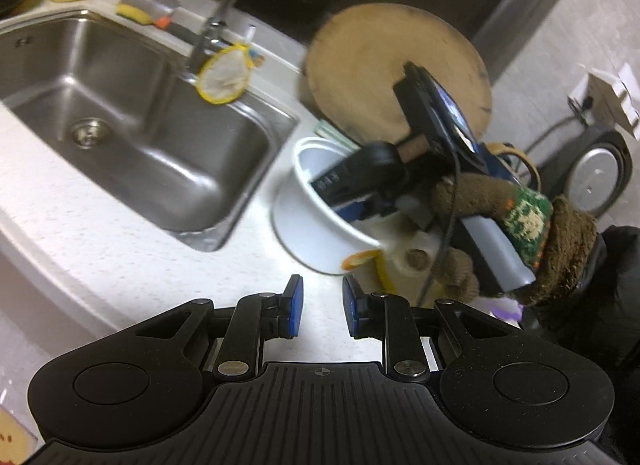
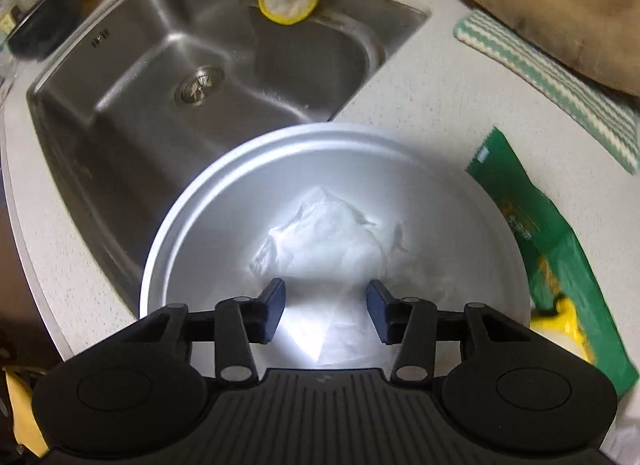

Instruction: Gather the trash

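Right claw (image 2: 326, 311) parted, empty, above crumpled tissue (image 2: 328, 237) in white bowl (image 2: 180, 233), left claw (image 1: 322, 307) parted, empty

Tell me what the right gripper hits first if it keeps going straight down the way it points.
Probably the crumpled white tissue lying inside the white bucket; the right gripper hangs open above it, nothing between the jaws. Depth is unclear.

Right hand-held gripper (image 1: 360, 201) dips into the white bowl (image 1: 320, 241), fingertips hidden; green wrapper (image 2: 560, 265) is blurred, print unreadable.
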`<move>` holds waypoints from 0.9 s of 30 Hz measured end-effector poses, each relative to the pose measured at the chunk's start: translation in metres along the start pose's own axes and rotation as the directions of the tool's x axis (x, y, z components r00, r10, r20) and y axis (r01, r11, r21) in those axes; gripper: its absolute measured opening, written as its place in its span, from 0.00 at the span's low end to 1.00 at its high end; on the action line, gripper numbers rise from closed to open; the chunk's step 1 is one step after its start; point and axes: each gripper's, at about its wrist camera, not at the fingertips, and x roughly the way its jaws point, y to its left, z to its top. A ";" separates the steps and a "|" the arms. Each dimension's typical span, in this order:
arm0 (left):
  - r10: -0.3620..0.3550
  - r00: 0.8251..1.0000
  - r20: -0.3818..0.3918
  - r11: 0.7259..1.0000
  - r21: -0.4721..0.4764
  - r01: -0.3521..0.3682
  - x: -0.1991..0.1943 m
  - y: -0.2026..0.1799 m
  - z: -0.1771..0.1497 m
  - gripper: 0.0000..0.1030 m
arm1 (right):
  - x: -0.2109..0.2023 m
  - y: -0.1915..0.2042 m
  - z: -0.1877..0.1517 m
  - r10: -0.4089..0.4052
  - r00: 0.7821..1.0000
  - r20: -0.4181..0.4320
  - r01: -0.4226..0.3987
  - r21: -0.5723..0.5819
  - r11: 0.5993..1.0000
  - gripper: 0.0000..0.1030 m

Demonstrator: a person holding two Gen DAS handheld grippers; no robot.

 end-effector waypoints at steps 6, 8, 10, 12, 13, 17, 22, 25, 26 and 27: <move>0.019 1.000 -0.014 1.000 -0.008 -0.019 0.004 0.002 0.000 0.24 | -0.039 -0.017 -0.007 0.059 0.990 0.130 -0.063 0.026 0.998 0.02; 0.014 0.999 -0.030 1.000 0.003 -0.014 0.011 -0.002 0.002 0.24 | -0.070 -0.028 -0.016 0.097 0.972 0.215 -0.109 0.044 0.993 0.02; -0.001 0.999 -0.050 1.000 0.024 0.002 0.021 -0.011 0.003 0.24 | -0.105 -0.041 -0.032 0.110 0.945 0.306 -0.133 0.053 0.990 0.02; -0.022 0.997 -0.081 0.998 0.055 0.027 0.034 -0.021 0.002 0.24 | -0.135 -0.054 -0.052 0.109 0.917 0.384 -0.149 0.075 0.986 0.02; -0.036 0.994 -0.102 0.996 0.076 0.044 0.042 -0.028 0.001 0.24 | -0.145 -0.064 -0.061 0.102 0.905 0.412 -0.151 0.090 0.984 0.02; -0.086 0.980 -0.180 0.980 0.160 0.116 0.072 -0.059 -0.005 0.24 | -0.169 -0.101 -0.113 -0.023 0.871 0.492 -0.084 0.194 0.977 0.02; -0.127 0.969 -0.212 0.938 0.293 0.187 0.104 -0.103 -0.011 0.24 | -0.165 -0.143 -0.183 -0.220 0.842 0.493 0.029 0.366 0.930 0.02; -0.166 0.957 -0.237 0.891 0.379 0.249 0.118 -0.132 -0.013 0.24 | -0.160 -0.158 -0.221 -0.334 0.815 0.474 0.104 0.448 0.888 0.02; -0.179 0.954 -0.241 0.874 0.407 0.267 0.122 -0.142 -0.013 0.24 | -0.158 -0.161 -0.233 -0.382 0.801 0.461 0.141 0.474 0.869 0.03; -0.195 0.951 -0.240 0.851 0.441 0.286 0.126 -0.152 -0.014 0.24 | -0.155 -0.164 -0.244 -0.413 0.792 0.449 0.165 0.495 0.853 0.03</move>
